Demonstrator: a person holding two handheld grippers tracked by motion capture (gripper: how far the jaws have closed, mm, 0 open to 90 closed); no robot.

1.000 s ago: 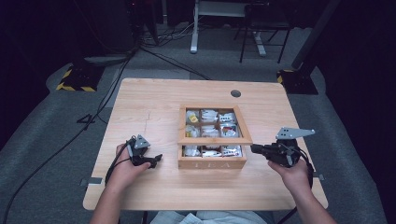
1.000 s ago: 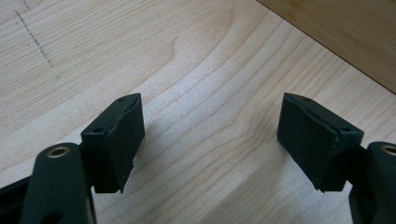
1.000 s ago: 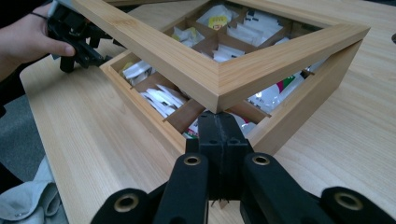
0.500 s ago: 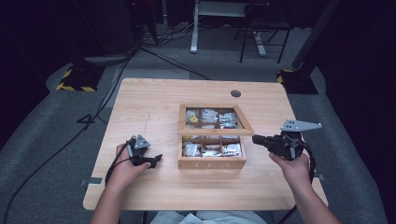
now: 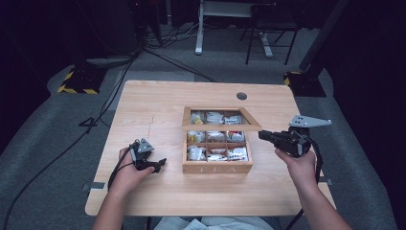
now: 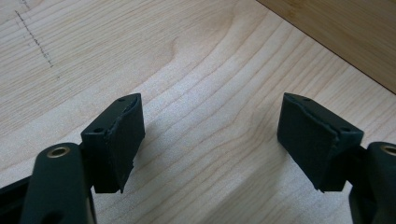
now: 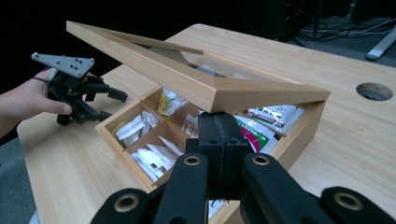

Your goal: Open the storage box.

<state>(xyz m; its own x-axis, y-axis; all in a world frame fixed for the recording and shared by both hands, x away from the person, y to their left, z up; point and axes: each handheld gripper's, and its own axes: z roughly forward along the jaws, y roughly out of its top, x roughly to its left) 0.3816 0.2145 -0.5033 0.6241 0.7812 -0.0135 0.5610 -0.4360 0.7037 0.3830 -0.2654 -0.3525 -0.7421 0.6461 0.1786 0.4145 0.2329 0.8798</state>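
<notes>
Dim room, grey floor, one lit wooden table.
Light-wood table (image 5: 158, 110) with a round cable hole (image 5: 242, 96) near its far edge. Grey carpet (image 5: 43, 143) carries black cables (image 5: 115, 91) and yellow-black striped bases (image 5: 76, 81). Behind stand a white desk frame (image 5: 201, 28) and, apparently, a dark chair (image 5: 268, 33); surroundings unlit.

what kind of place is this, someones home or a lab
Most likely a lab or recording studio, not a home: a lone wooden table on grey carpet in a dark room, cables trailing across the floor, yellow-and-black hazard-striped bases, and desk and chair legs behind.
</notes>
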